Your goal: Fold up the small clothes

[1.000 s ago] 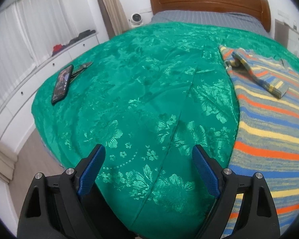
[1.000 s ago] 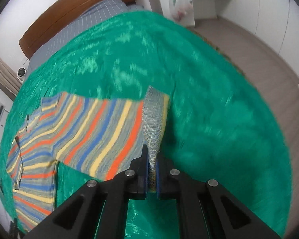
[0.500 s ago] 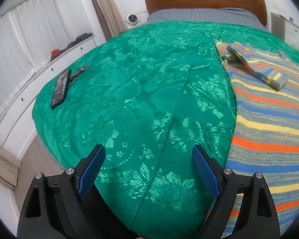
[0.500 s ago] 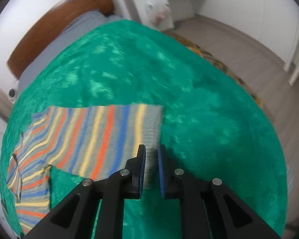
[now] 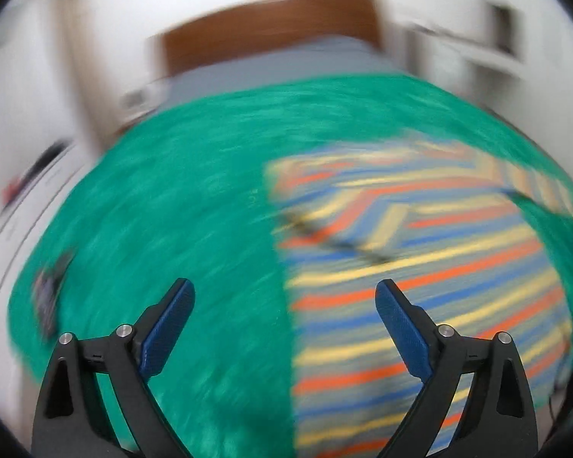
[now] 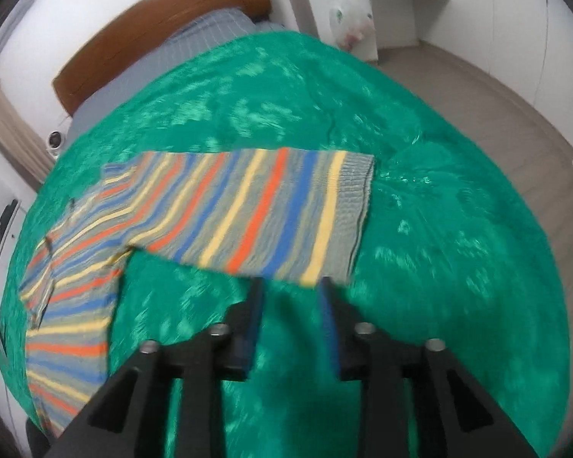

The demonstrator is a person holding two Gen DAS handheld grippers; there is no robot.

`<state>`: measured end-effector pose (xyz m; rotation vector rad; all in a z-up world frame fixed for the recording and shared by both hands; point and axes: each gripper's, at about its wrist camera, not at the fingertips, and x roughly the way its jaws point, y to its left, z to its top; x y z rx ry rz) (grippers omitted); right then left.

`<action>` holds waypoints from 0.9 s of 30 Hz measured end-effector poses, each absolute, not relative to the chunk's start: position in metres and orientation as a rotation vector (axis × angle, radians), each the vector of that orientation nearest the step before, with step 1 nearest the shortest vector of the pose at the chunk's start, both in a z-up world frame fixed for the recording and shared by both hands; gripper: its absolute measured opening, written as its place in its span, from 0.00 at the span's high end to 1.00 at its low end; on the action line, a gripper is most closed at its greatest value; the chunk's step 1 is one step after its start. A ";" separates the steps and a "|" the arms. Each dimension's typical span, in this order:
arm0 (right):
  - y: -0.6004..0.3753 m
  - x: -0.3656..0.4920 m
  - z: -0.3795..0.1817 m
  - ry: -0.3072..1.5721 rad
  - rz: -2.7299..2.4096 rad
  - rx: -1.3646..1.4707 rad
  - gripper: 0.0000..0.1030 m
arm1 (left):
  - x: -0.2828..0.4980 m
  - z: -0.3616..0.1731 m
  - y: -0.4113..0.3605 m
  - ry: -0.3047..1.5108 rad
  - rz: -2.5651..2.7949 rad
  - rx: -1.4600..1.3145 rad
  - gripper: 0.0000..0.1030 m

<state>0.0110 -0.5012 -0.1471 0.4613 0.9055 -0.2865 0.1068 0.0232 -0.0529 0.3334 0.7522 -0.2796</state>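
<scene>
A striped knitted sweater [image 6: 256, 206] in grey, orange, blue and yellow lies on a bed covered with a shiny green floral bedspread [image 6: 439, 229]. In the right wrist view its long sleeve is stretched out flat across the cover, the ribbed grey cuff [image 6: 357, 194] at the sleeve's right end, while the body of the garment runs down the left side of the picture toward the near edge of the bed.

The right gripper [image 6: 291, 297] hangs just below the sleeve's lower edge, near the cuff end. Its jaws have just been opening and stand partly apart — nothing is between them, only green cover shows in the gap, and the blue pads do not press on the knit.

The left wrist view is heavily blurred. The left gripper [image 5: 284, 305] has its jaws spread wide, having just opened a little further, with nothing between the blue pads [image 5: 168, 328]. Beneath it the sweater's left edge runs up the picture, the green cover on one side and stripes on the other; the other sleeve lies folded in over the chest, though the blur hides the detail.

A dark flat object [image 5: 47, 297] lies on the cover near the bed's left edge — too smeared to tell what it is. At the head of the bed stand a brown wooden headboard [image 6: 152, 26] and grey striped bedding [image 6: 195, 38].
</scene>
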 end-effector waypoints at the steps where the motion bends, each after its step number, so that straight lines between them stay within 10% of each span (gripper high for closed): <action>1: -0.497 0.005 -0.145 0.896 -0.274 0.462 0.64 | 0.117 -0.057 0.003 0.762 -0.352 0.399 0.07; 13: -0.435 -0.058 -0.156 0.887 -0.194 0.527 0.64 | 0.213 -0.157 -0.078 1.008 -0.556 0.725 0.23; 17: -0.427 -0.063 -0.163 0.888 -0.189 0.537 0.64 | 0.227 -0.152 -0.068 1.078 -0.547 0.584 0.96; 27: -0.409 -0.062 -0.153 0.825 -0.186 0.520 0.64 | 0.281 -0.064 0.126 0.958 -0.142 -0.158 0.97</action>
